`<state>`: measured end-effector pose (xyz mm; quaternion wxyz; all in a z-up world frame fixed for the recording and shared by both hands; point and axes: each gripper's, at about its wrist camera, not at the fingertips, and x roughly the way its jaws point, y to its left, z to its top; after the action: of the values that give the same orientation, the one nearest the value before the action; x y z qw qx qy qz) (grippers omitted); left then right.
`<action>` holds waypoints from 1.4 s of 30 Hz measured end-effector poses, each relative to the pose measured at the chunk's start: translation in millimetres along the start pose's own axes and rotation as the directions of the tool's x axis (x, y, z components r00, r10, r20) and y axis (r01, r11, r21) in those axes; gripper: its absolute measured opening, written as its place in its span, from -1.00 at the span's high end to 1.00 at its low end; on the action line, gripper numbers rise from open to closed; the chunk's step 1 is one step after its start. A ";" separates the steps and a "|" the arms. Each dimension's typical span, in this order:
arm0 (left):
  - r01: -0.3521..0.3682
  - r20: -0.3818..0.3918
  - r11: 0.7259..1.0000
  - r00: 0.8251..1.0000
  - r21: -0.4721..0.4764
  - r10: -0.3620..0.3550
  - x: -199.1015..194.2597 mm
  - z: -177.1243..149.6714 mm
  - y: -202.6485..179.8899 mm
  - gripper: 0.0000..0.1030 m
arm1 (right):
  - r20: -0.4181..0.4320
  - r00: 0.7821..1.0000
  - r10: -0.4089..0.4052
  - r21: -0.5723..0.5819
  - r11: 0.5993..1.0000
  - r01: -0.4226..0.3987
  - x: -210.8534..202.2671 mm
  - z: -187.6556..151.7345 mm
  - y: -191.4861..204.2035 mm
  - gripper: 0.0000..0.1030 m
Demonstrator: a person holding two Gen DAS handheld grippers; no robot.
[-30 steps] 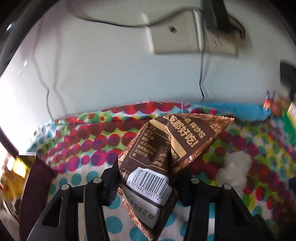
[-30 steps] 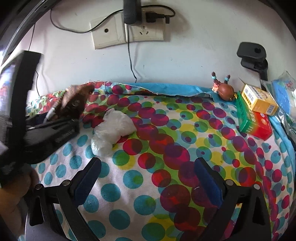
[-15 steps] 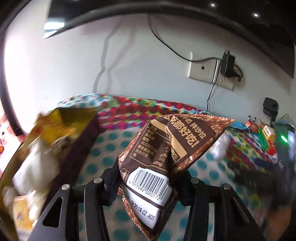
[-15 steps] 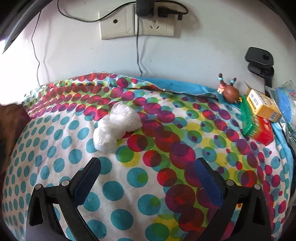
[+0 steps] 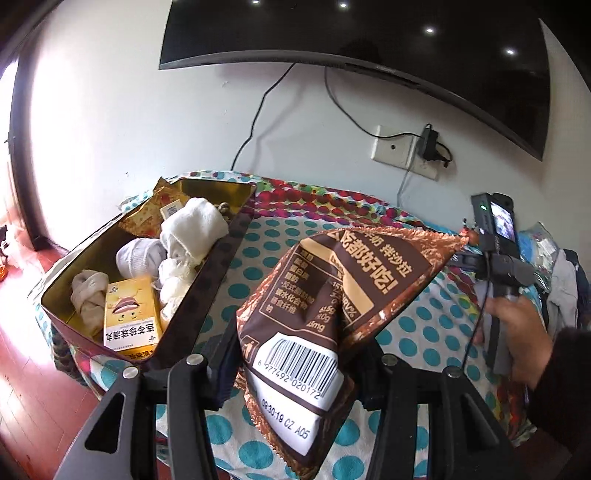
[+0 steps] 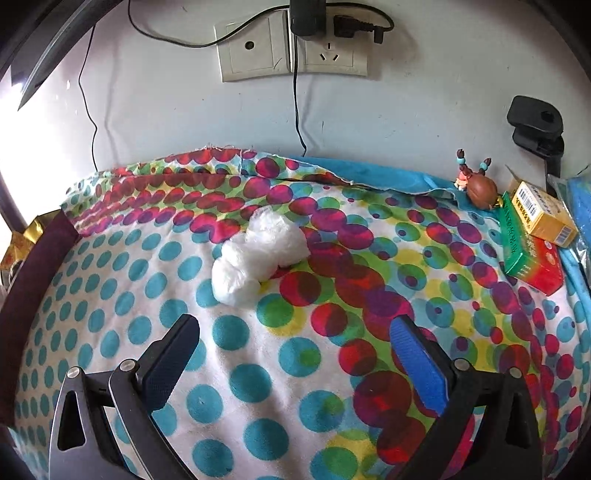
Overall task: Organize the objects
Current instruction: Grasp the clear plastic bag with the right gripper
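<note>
My left gripper (image 5: 295,365) is shut on a brown snack packet (image 5: 332,314) with a white barcode label, held up above the dotted cloth, to the right of an open gold-lined tin box (image 5: 229,254). The box holds white socks (image 5: 192,225), a yellow medicine box (image 5: 131,317) and a gold packet. My right gripper (image 6: 295,354) is open and empty, low over the cloth. A crumpled white plastic bag (image 6: 258,251) lies on the cloth ahead of it. The tin box's dark wall (image 6: 33,266) shows at the left edge of the right wrist view.
A green-and-red box (image 6: 532,254) with a yellow box (image 6: 543,214) on it and a small brown figurine (image 6: 480,188) sit at the back right. Wall sockets (image 6: 291,55) with cables hang above. A black clamp (image 6: 535,125) and a TV (image 5: 369,33) are on the wall.
My left gripper has swung left and back with the packet, so the open tin box is now in full view beside it. My right gripper has edged closer to the white bag.
</note>
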<state>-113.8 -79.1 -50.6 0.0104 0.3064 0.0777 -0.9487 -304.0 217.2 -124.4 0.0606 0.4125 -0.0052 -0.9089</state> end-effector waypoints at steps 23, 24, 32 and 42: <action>-0.057 -0.005 0.998 0.998 -0.031 0.057 30.6 1.4 -2.5 0.00 | -0.005 0.999 -0.047 -0.012 0.999 0.047 31.1 35.8 50.7 0.40; -0.058 -0.001 0.998 0.998 -0.034 0.058 31.2 1.5 -3.2 0.00 | 0.000 0.999 -0.047 -0.025 0.999 0.047 29.8 35.5 52.0 0.40; -0.102 0.027 0.994 0.994 -0.031 0.103 27.4 15.5 -7.0 0.00 | 0.066 0.996 -0.057 -0.149 0.987 0.067 16.6 33.5 74.8 0.40; -0.176 0.067 0.984 0.982 -0.031 0.178 16.7 42.6 8.7 -0.01 | 0.066 0.998 -0.014 -0.119 0.993 0.022 15.3 32.2 66.7 0.39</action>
<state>-151.4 -93.7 -27.5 0.1011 0.2789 0.0615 -0.9530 -331.1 148.0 -110.6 0.0769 0.3784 0.0511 -0.9210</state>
